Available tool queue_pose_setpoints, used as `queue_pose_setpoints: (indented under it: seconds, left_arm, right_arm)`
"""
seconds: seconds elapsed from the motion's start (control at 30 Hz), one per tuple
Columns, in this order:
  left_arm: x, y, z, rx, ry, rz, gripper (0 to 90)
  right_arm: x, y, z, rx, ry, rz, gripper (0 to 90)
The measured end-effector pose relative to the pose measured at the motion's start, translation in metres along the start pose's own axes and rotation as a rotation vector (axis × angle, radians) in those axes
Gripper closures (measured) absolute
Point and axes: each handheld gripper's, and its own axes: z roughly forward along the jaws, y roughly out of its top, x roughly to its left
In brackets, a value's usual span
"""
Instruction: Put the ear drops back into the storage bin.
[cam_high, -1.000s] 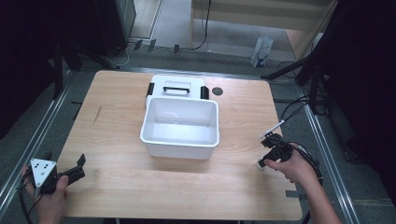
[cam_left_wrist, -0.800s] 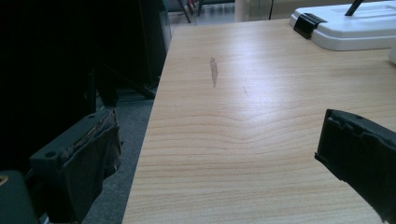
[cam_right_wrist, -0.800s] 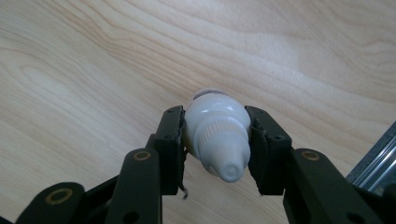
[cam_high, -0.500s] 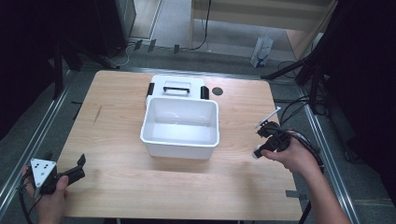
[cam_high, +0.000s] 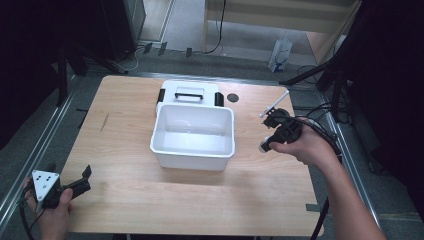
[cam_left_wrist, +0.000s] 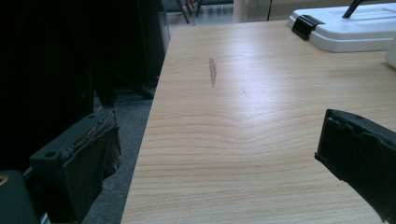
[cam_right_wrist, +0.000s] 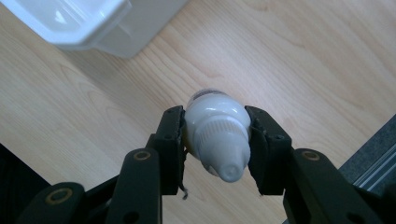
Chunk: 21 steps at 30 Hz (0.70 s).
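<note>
1. A small white bottle (cam_right_wrist: 217, 135) is clamped between the 2 black jaws of the right gripper (cam_right_wrist: 215, 144), its ribbed cap pointed back toward the camera in the right gripper view.
2. In the high view the right gripper (cam_high: 274, 131) is seen held above the table (cam_high: 125, 200), at about 3 o'clock from the white tub (cam_high: 194, 134) and just beside its right wall; the bottle itself is too small to be made out there.
3. The tub is found open-topped at the table's middle, and a white lid (cam_high: 189, 93) with a black handle is lying flat at 12 o'clock, touching the tub's far rim.
4. The left gripper (cam_high: 75, 182) is held at the table's 7 o'clock corner, jaws spread wide with nothing between them, as confirmed in the left gripper view (cam_left_wrist: 219, 163).
5. A dark round mark (cam_high: 232, 97) is spotted on the wood just right of the lid.
</note>
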Motion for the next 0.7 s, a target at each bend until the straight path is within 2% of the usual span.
queue_pose_setpoints:
  seconds: [0.2, 0.4, 0.7]
  left_arm:
    - [0.000, 0.000, 0.000, -0.003, 0.001, -0.006, 0.3]
    - [0.000, 0.000, -0.001, -0.003, 0.003, -0.005, 0.2]
    - [0.001, 0.000, -0.001, -0.001, 0.002, -0.005, 0.3]
  right_arm:
    - [0.013, 0.022, -0.011, -0.007, 0.007, -0.050, 61.1]
    - [0.026, 0.043, -0.014, -0.017, 0.017, -0.103, 61.1]
    - [0.043, 0.065, -0.015, -0.043, 0.030, -0.174, 61.1]
